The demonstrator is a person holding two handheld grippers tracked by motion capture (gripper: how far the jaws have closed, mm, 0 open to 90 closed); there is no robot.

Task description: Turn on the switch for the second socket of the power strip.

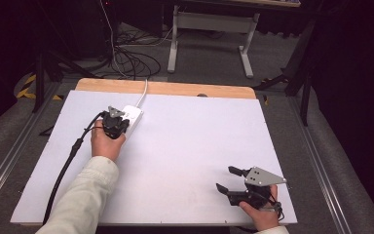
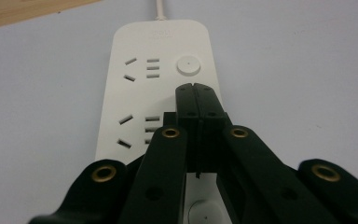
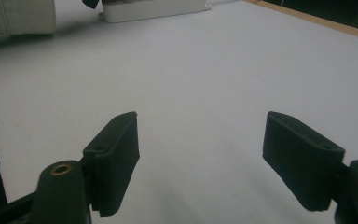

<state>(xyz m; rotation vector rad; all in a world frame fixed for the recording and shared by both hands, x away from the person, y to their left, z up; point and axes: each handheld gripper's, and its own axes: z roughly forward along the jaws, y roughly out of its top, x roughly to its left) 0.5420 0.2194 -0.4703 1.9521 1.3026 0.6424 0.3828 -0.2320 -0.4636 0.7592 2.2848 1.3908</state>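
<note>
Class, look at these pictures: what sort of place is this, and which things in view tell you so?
Probably a lab or workshop set up for recording. A white table carries just a power strip, loose cables lie on the grey floor, and the surroundings are dark.

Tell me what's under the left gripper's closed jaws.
The white power strip lies under the left gripper, its jaws shut just short of the round button. Sockets show alongside; the strip's surface directly beneath the jaws is covered.

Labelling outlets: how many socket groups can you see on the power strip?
2 on the white plastic power strip: one beside the round button near the cord end, one below it, partly behind the left tongs. More may be hidden under those shut tongs.
</note>
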